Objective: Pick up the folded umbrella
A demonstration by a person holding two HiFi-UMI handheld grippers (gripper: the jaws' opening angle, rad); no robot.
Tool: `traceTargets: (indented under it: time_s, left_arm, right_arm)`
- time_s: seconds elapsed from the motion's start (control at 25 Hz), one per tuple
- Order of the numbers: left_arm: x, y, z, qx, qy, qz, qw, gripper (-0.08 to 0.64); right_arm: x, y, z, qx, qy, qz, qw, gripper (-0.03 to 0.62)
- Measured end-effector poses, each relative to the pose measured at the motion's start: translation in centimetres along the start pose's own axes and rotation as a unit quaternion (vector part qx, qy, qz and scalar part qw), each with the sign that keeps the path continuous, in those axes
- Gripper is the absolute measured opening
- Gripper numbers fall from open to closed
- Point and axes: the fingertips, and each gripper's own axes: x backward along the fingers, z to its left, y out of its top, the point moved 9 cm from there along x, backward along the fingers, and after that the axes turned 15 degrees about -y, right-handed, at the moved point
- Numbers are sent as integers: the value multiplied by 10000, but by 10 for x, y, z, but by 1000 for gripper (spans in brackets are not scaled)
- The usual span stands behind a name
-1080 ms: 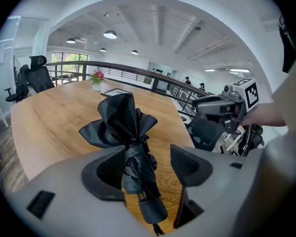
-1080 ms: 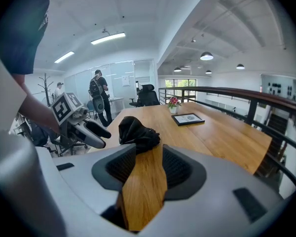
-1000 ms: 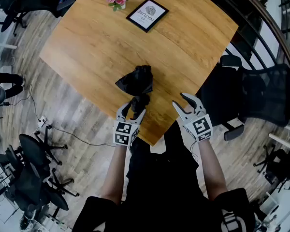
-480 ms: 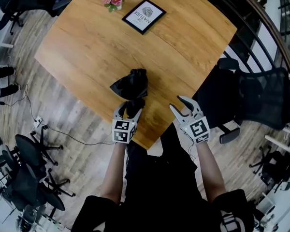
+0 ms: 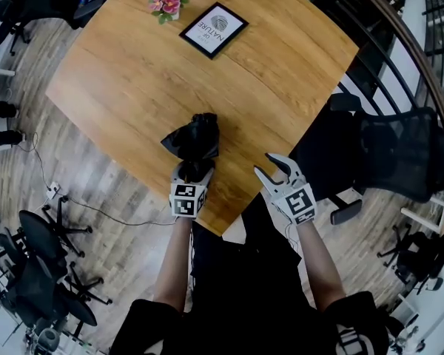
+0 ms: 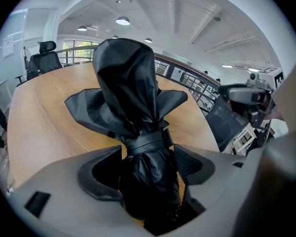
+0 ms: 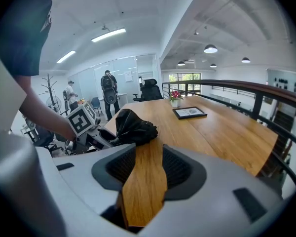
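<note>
**Umbrella straddled, not yet gripped or lifted**

The folded umbrella (image 5: pixel 192 137) lies on the wooden table (image 5: pixel 229 65), near the edge closest to the person, and no part of it looks raised. The left gripper (image 5: pixel 195 171) is set down over its near end. In the left gripper view its 2 jaws have just been opening and stand wide, with the strapped, bunched end of the umbrella (image 6: pixel 133 107) between them. The pads sit close on either side, but I see no squeeze on the fabric. The right gripper (image 5: pixel 265 164) hangs beside it over the table edge, jaws spread, with only bare wood between them.

By my reading, the approach is done. 2 steps remain: closing the left jaws on the bundle, then raising it clear of the table.
</note>
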Motion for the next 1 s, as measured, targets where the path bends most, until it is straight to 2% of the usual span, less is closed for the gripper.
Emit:
traceTargets:
  time_s: [0.16, 0.48, 1.0]
  left_arm:
    - [-6, -1, 5, 126, 52, 1, 9999, 330]
    - [-11, -3, 6, 88, 259, -19, 9996, 328]
    - [-7, -3, 5, 56, 107, -41, 9999, 272]
  right_arm:
    - [-2, -1, -3, -35, 4, -12, 10000, 179]
    - [-5, -2, -5, -22, 47, 9, 10000, 179]
    - [-4, 10, 14, 74, 134, -36, 9999, 176]
